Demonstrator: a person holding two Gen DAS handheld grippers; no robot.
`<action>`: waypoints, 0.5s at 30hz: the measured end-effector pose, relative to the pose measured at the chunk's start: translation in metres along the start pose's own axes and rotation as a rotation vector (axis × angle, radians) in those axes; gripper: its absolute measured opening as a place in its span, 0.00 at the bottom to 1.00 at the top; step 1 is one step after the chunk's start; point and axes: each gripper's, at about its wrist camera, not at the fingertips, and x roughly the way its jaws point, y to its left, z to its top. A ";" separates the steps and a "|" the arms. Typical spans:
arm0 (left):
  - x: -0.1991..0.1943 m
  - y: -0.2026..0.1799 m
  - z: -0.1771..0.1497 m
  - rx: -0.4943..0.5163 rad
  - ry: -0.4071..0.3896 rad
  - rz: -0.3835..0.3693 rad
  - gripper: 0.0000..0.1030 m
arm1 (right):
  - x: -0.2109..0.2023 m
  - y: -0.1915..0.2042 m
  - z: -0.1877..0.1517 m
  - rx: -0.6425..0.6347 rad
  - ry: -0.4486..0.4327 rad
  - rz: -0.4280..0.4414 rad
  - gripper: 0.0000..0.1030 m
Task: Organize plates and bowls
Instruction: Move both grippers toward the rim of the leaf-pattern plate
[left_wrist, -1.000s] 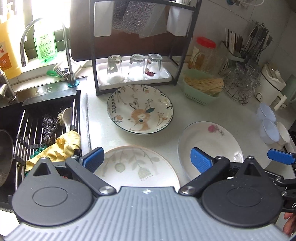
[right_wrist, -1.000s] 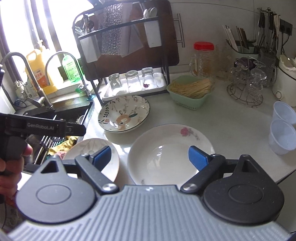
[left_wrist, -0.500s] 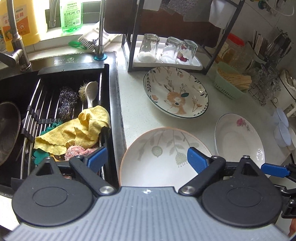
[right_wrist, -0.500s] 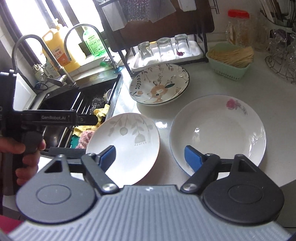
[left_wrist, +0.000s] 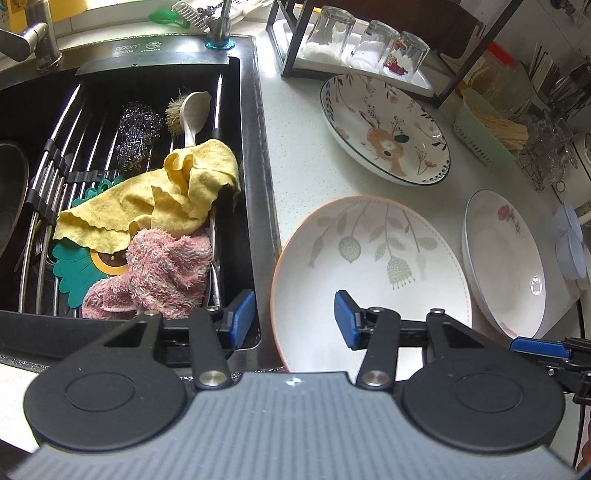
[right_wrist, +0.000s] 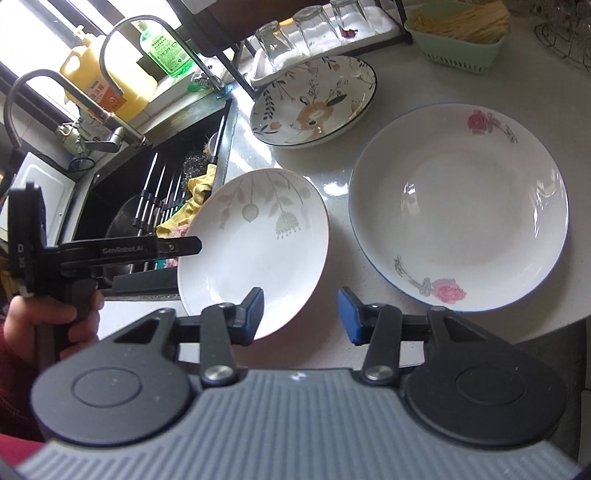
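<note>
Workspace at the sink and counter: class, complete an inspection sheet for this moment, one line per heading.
Surface: pale speckled counter, beside a black sink.
Job's things: leaf plate nearest the sink; rose plate beside it; deer plate behind, by the glass rack.
Clutter: yellow cloth, pink cloth, steel scourer and brush on the sink rack; green basket.
Grippers: left gripper closing astride the leaf plate's near-left rim; right gripper closing across the same plate's near-right rim; pads not seen pressing.
Cables: nothing seen.
Surroundings: taps and detergent bottles by the window.
</note>
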 end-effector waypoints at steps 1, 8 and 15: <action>0.002 0.003 0.001 -0.003 0.005 -0.007 0.48 | 0.003 -0.001 0.000 0.011 0.001 -0.001 0.40; 0.022 0.008 0.010 0.038 0.016 -0.034 0.29 | 0.031 -0.008 0.008 0.070 -0.023 -0.068 0.28; 0.033 0.008 0.013 0.065 0.008 -0.064 0.22 | 0.050 -0.013 0.017 0.081 -0.016 -0.084 0.17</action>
